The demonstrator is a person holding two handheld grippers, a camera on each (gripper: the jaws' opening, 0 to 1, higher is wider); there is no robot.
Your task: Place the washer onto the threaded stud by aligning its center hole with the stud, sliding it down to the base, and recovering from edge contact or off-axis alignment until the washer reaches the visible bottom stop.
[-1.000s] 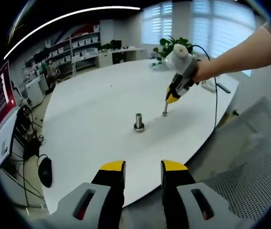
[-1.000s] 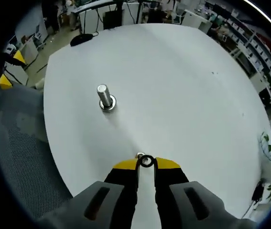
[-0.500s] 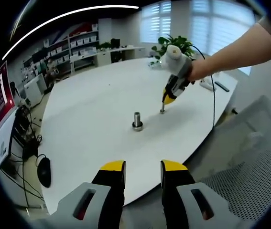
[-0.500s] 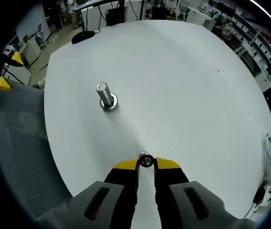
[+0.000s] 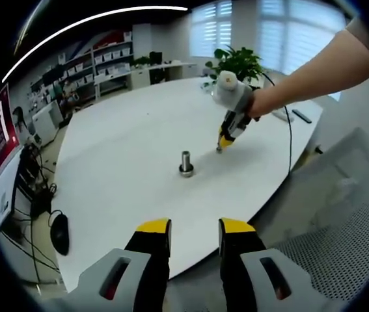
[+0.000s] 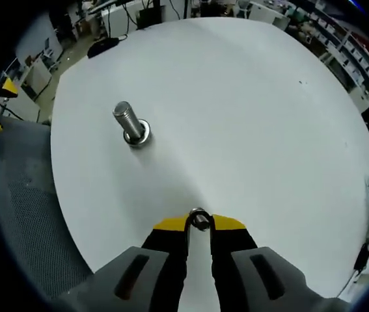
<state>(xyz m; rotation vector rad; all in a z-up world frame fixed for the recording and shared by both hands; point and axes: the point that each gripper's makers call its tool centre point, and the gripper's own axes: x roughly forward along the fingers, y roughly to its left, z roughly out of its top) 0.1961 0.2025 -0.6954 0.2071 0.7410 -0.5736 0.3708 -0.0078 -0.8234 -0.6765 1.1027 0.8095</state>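
While the yellow-tipped left gripper (image 5: 194,235) waits with jaws apart off the white table (image 6: 249,117), the right gripper (image 6: 199,223) has lifted the small steel ring washer (image 6: 199,220), pinched at its tips, and carried it nearer the upright threaded steel stud (image 6: 128,123); alignment comes next.

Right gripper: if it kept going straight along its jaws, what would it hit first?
Probably the bare white table. The right gripper, shut on the washer, points down at it; the threaded stud stands off to the left of that line.
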